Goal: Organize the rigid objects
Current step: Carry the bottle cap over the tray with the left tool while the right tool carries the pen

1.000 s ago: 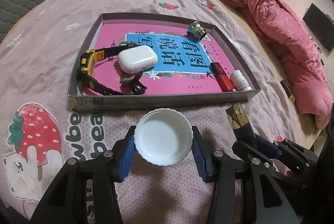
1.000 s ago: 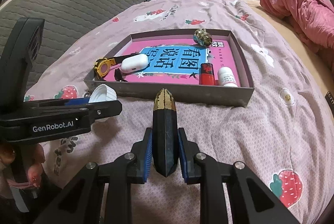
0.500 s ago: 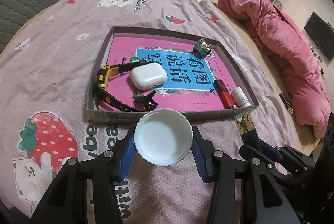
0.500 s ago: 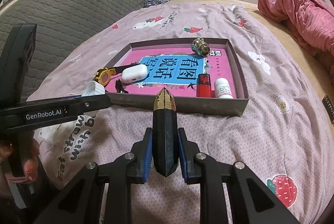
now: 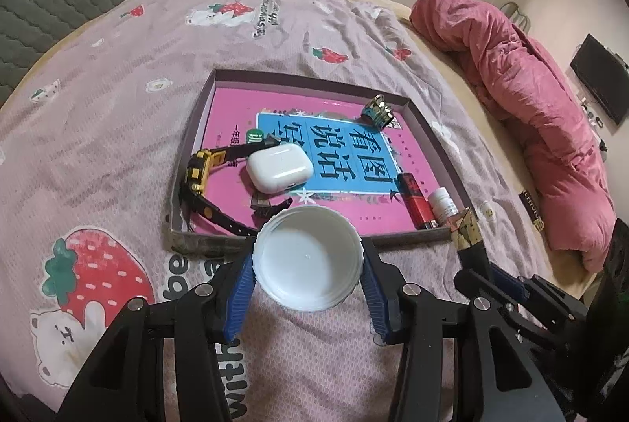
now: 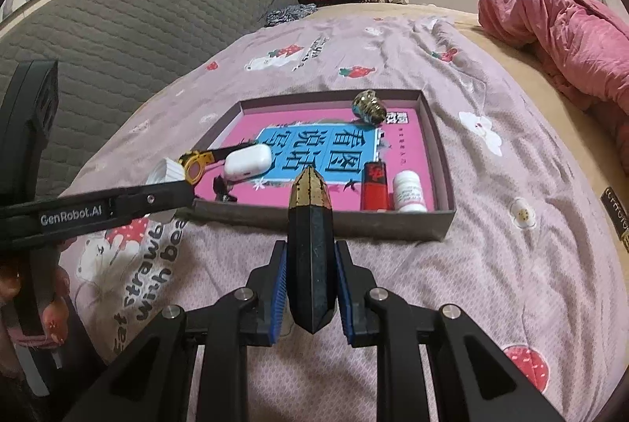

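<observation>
My left gripper [image 5: 308,265] is shut on a white plastic lid [image 5: 308,261], held hollow side up above the bed, at the near wall of a shallow grey box [image 5: 432,125]. My right gripper [image 6: 310,272] is shut on a black hexagonal stick with a gold tip [image 6: 310,225], pointing at the box [image 6: 442,162]. The box holds a pink book [image 5: 334,155], a white earbud case [image 5: 280,167], a yellow-black watch [image 5: 198,174], a red lighter [image 5: 414,200], a small white bottle [image 5: 442,202] and a gold ornament [image 5: 377,111].
The box lies on a mauve strawberry-print bedsheet [image 5: 98,131]. A pink quilt [image 5: 530,107] is heaped along the right. A grey padded headboard [image 6: 118,29] runs along the left. The left gripper's arm [image 6: 98,206] crosses the right wrist view at left.
Both grippers have risen and drawn back a little from the box, which now sits farther and lower in view. Each still holds its object.
</observation>
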Demonstrator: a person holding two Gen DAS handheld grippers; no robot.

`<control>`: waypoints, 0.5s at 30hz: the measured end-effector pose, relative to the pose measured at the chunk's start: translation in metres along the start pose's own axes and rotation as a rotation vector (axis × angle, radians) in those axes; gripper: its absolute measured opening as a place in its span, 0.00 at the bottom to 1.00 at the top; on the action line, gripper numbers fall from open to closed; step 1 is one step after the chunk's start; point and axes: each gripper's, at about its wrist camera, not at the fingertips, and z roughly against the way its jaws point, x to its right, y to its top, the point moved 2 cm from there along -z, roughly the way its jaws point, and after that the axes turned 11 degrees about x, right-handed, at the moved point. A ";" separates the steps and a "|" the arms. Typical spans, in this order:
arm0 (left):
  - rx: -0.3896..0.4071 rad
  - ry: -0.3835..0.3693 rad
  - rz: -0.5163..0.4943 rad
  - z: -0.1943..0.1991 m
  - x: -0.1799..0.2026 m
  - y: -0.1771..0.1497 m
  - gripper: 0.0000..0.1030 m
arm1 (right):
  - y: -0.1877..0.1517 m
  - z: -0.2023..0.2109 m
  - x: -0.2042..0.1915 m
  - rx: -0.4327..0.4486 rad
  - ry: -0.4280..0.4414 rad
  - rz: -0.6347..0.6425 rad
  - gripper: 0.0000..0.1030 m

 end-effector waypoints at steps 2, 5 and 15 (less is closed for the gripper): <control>0.005 -0.001 -0.001 0.000 0.001 0.002 0.50 | 0.005 0.000 0.000 0.012 -0.001 -0.002 0.22; 0.012 -0.003 -0.006 -0.001 0.003 0.006 0.50 | 0.012 0.000 0.000 0.025 0.002 -0.003 0.22; 0.036 -0.010 -0.029 -0.009 0.010 0.025 0.50 | 0.031 -0.006 0.000 0.057 -0.006 -0.004 0.22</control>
